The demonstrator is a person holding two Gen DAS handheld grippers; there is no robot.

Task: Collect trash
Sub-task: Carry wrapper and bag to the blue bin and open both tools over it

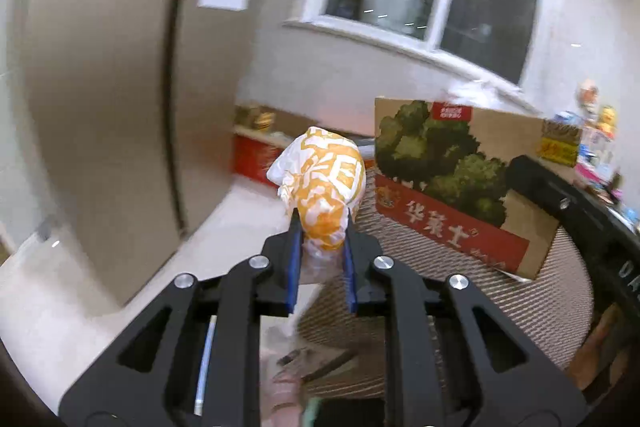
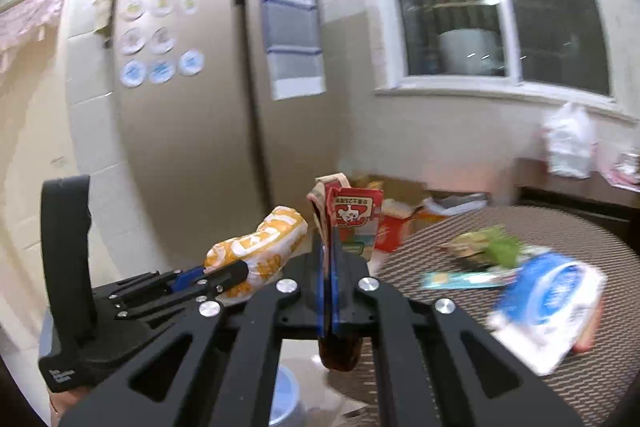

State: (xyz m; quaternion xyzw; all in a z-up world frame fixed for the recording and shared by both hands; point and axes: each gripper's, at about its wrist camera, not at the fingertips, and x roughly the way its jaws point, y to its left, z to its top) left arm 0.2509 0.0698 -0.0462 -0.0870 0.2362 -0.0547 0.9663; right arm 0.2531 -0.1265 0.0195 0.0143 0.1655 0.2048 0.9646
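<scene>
Woven table (image 2: 500, 227) still had wrappers (image 2: 486, 247) and blue pack (image 2: 548, 303) left; left gripper (image 1: 321, 227) clamped the orange wrapper (image 1: 324, 179), right gripper (image 2: 329, 251) pinched the flattened carton (image 2: 352, 215).

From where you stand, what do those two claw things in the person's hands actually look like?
Both are alike. The left gripper and right gripper are matte black, built from angular linkage bars with triangular cut-outs, joined by round silver bolts. Each has two straight fingers lined with blue pads. The left one's upright black handle carries small white lettering near its base, too small to read. No cables show.
</scene>
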